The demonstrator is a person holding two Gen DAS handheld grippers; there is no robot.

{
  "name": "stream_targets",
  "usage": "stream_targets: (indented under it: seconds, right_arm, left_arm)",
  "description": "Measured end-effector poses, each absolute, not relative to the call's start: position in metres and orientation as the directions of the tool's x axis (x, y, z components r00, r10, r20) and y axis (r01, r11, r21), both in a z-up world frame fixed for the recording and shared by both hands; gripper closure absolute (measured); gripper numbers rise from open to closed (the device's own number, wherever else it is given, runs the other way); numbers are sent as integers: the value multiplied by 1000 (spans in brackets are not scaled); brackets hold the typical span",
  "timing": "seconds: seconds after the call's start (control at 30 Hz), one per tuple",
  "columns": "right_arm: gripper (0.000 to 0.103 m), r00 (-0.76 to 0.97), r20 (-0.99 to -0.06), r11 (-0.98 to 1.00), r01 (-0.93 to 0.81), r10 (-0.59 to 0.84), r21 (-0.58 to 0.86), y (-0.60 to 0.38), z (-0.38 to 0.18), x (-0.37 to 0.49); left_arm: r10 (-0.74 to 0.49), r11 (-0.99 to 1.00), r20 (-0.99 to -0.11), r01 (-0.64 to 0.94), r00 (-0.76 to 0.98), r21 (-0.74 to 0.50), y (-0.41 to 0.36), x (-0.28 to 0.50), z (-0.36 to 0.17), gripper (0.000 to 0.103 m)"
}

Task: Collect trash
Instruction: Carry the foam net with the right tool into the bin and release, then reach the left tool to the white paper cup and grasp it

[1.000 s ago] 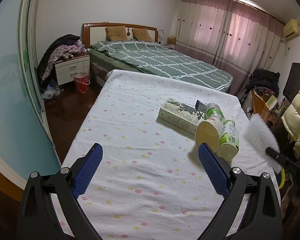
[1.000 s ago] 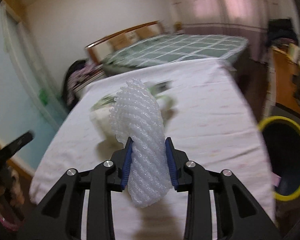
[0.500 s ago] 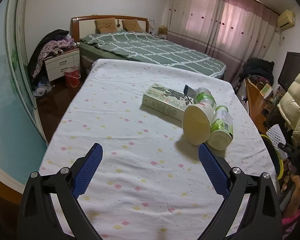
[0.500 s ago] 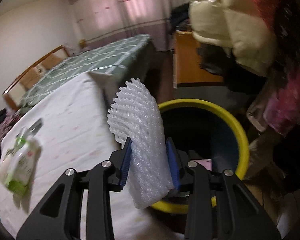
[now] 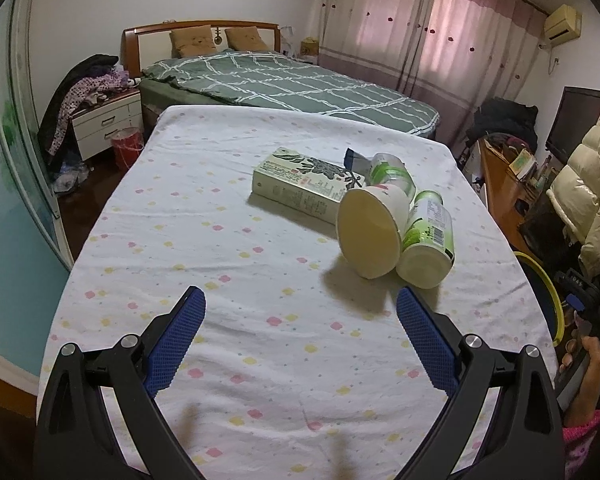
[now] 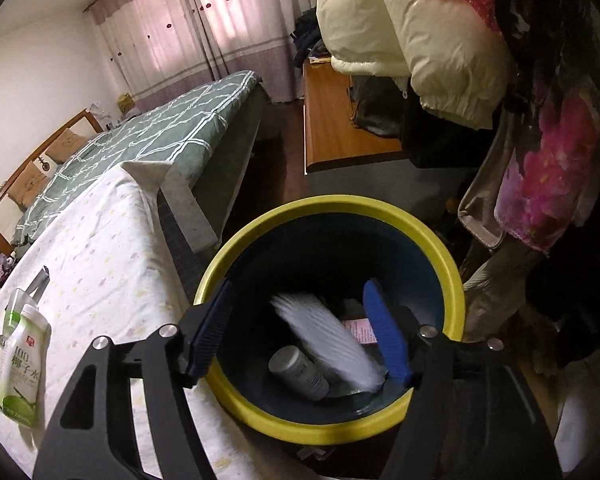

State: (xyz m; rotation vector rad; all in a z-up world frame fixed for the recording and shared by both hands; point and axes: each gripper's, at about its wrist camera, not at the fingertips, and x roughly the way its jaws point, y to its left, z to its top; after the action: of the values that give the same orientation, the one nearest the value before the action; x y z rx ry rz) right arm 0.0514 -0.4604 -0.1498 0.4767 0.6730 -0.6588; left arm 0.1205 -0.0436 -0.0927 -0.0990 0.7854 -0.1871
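Your right gripper (image 6: 300,332) hangs directly over the bin (image 6: 328,428), its fingers (image 6: 384,336) spread wide and gripping nothing; that placement makes sense, since the white foam sleeve (image 6: 328,344) shows blurred inside the bin, below the fingers, and whether it has settled you cannot tell; a grey can (image 6: 298,372) lies beside it at the bottom. Your left gripper (image 5: 300,344) waits low over the desk (image 5: 204,248) with its fingers (image 5: 176,336) apart and empty, pointed at what I judge is the remaining trash: a carton (image 5: 300,188), a paper cup (image 5: 372,232) on its side touching it, and two green-labelled bottles (image 5: 428,240) just beside the cup. The things are packed close, so lifting one may roll its neighbours. The bin stands just beside the desk's right edge, with hanging coats (image 6: 412,32) crowding above it; keep clear of them.
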Motion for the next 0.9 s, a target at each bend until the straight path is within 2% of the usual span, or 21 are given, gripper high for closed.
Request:
stream_targets:
  seconds: [0.27, 0.37, 0.43, 0.9]
  right_arm:
    - [37, 590, -702, 715, 679, -398, 165, -458, -150, 59]
    - [37, 589, -702, 717, 678, -400, 160, -456, -149, 60]
    - [37, 590, -701, 722, 674, -400, 156, -455, -148, 61]
    - [34, 598, -706, 735, 658, -380, 161, -455, -151, 65]
  left_arm:
    - [-248, 968, -674, 208, 696, -142, -72, 136, -89, 8]
    - [-248, 966, -678, 226, 692, -124, -85, 149, -91, 15]
    - [-250, 965, -685, 233, 684, -120, -93, 162, -95, 15]
    - [-364, 931, -752, 231, 549, -282, -95, 233, -132, 14]
